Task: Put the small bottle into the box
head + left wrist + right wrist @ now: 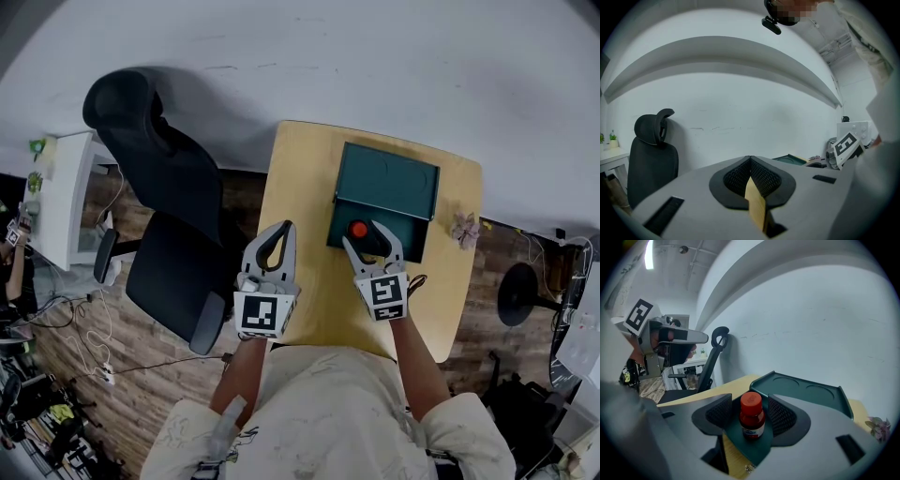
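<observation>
Right tongs spread around small bottle

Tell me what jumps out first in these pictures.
A red-capped small bottle stands upright in the dark green box on the yellow table, between the open jaws of the right tool, untouched by either pad. The left tool is shut and empty over the table's left edge. A black office chair stands left of the table.
</observation>
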{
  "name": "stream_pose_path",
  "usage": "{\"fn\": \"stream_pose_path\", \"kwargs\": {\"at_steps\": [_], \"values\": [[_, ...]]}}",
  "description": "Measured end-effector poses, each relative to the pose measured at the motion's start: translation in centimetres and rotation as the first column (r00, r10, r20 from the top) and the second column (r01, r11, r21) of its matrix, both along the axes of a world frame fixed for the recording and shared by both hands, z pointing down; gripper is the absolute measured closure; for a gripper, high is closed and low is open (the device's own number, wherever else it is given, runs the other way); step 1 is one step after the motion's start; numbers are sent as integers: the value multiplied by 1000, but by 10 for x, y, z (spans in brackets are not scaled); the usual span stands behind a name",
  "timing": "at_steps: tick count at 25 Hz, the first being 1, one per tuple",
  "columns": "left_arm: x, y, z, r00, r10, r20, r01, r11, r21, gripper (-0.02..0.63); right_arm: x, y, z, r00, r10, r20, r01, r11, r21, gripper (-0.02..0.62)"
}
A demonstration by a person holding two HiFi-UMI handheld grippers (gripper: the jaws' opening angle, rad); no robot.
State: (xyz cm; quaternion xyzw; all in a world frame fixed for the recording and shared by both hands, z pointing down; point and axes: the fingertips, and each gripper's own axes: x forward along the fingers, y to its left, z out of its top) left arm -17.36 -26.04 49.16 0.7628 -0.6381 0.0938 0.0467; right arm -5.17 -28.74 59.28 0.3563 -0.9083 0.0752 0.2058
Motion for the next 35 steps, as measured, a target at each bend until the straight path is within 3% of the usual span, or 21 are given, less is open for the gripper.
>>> {"fn": "stream_pose_path", "kwargs": {"at_steps": [16,26,35], "values": [[4,-3,-3,1000,13,-1,-13,1000,6,598,4,0,-4,1000,8,3,-8,1000,4,341],[14,-5,-6,999,42,2,-42,999,16,598,12,3,-29,999,18,31,-20,998,59,341],[35,-14,-13,995,96,9,-96,995,30,598,38,-1,-59,994,85,63,-92,989,117,341]]}}
